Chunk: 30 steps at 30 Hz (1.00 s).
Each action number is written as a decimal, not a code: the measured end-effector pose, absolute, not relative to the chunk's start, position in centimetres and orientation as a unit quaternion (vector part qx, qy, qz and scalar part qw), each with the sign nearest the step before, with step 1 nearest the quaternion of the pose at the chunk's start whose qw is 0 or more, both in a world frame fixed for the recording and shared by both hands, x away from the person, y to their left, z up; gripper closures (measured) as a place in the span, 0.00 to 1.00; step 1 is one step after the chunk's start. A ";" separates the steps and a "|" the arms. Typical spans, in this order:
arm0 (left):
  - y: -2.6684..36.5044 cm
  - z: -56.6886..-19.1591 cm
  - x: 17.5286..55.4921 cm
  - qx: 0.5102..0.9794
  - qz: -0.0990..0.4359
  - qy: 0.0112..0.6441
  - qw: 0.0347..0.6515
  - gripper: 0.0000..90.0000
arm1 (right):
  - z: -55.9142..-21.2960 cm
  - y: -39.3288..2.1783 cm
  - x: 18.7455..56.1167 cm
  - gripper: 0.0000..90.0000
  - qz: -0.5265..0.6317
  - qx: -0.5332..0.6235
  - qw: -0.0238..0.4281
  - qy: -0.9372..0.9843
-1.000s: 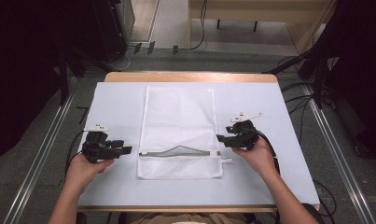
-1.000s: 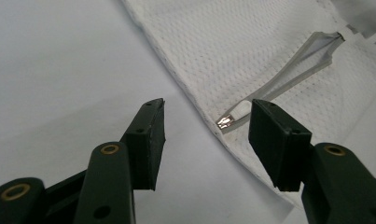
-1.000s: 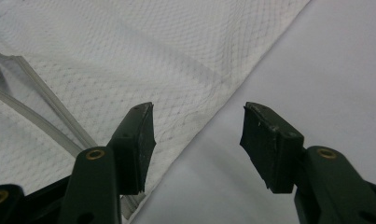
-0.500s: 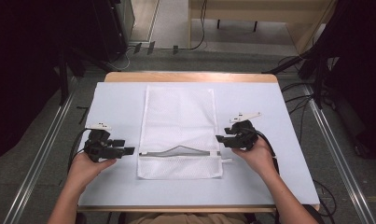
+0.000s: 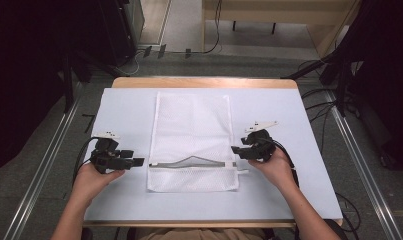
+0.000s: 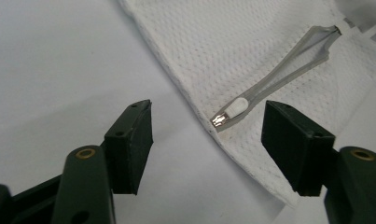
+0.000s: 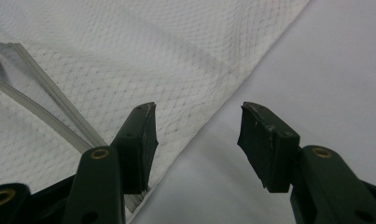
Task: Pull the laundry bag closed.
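two grippers flank a white mesh bag on a pale table.

the mesh bag lies flat at mid frame, zipper partly open. the left gripper, jaws just opened wide and empty, sits by the zipper pull; the right gripper stands open over the bag's right edge.

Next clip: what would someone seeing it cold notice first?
A white mesh laundry bag lies flat in the middle of the pale table, its zipper partly open near the person's end. The left gripper and the right gripper sit at either end of that zipper, jaws open. In the left gripper view, the zipper pull lies just ahead of the jaws.
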<state>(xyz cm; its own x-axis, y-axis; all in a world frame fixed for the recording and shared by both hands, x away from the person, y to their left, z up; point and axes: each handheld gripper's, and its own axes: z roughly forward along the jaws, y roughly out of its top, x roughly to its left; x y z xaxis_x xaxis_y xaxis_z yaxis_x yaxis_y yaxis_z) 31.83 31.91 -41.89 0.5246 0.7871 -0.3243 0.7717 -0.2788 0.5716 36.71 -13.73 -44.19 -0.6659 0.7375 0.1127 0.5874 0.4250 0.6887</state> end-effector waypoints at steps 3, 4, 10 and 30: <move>32.1 -41.8 32.0 0.793 -0.006 0.494 0.357 0.42 | -44.2 -13.6 36.6 0.53 0.363 0.400 0.101 0.836; 32.0 -41.6 31.9 0.792 0.001 0.492 0.361 0.42 | -44.2 -13.5 36.5 0.53 0.361 0.400 0.098 0.837; 32.0 -41.4 31.8 0.798 0.011 0.480 0.364 0.43 | -44.0 -12.9 36.2 0.54 0.363 0.393 0.097 0.840; 31.9 -41.3 31.7 0.804 0.012 0.472 0.361 0.45 | -42.8 -8.4 35.4 0.59 0.362 0.349 0.077 0.861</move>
